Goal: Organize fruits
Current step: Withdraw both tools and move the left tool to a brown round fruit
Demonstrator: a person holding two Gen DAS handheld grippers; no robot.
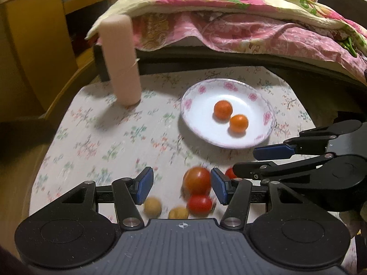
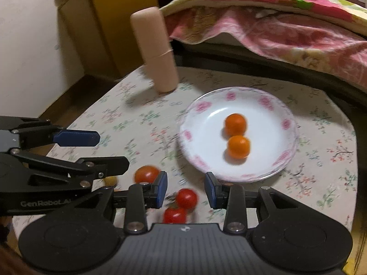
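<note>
A white plate with a pink flower rim [image 1: 199, 91] [image 2: 201, 107] holds two small oranges [image 1: 223, 109] [image 2: 235, 124]. My left gripper [image 1: 181, 186] is open over loose fruit on the cloth: a large red tomato [image 1: 197, 181] by its right pad, a smaller red tomato [image 1: 199, 204] and two yellow-brown fruits [image 1: 152, 207]. My right gripper [image 2: 185, 191] is open with two cherry tomatoes [image 2: 186, 198] between its fingers. The large tomato [image 2: 146, 174] lies left of it. Each gripper shows from the side in the other's view.
A tall pink cylinder [image 1: 120, 59] [image 2: 157, 50] stands at the table's far left. A bed with a floral quilt [image 1: 229, 11] lies behind the table. A yellow wooden cabinet [image 1: 34, 45] stands to the left. The floral tablecloth [image 1: 103, 137] covers the small table.
</note>
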